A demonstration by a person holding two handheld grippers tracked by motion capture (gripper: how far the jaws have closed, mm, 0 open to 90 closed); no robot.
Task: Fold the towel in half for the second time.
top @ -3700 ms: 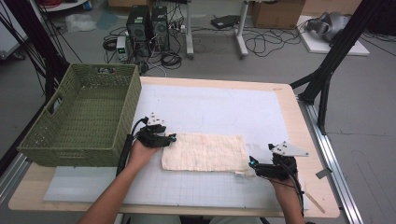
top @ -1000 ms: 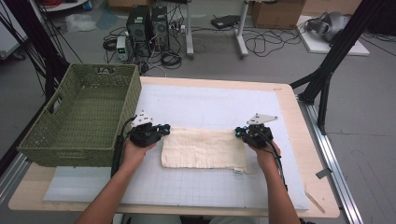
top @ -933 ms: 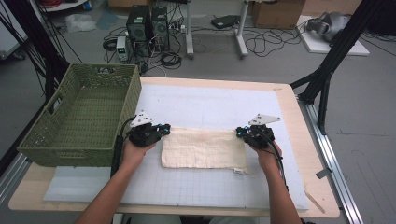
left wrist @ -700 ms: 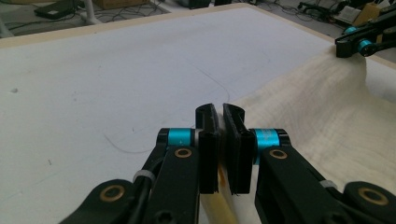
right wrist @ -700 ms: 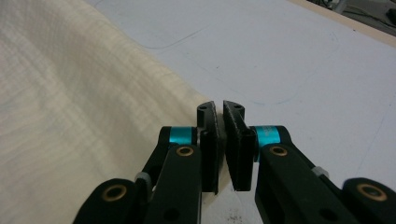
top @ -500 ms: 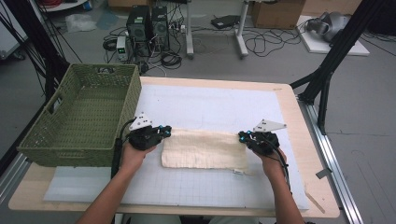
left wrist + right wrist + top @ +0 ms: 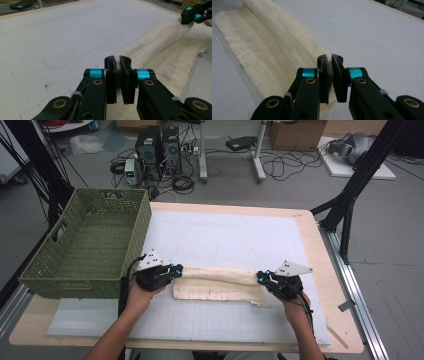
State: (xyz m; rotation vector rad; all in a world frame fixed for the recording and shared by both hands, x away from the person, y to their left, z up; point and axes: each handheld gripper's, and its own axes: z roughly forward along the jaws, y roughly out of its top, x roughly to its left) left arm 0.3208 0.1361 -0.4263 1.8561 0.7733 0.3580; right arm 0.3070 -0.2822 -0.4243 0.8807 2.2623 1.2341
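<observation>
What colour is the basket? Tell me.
Olive green woven basket, best in the high view.

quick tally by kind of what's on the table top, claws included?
Towel: 1
Basket: 1
White mat: 1
Claws: 2, left claw and right claw, each shut on a far corner of the towel
Total: 5

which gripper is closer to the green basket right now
Left. The left gripper is at the towel's left end, right beside the green basket's near right corner. The right gripper is at the towel's far end, a towel length further away.
</observation>
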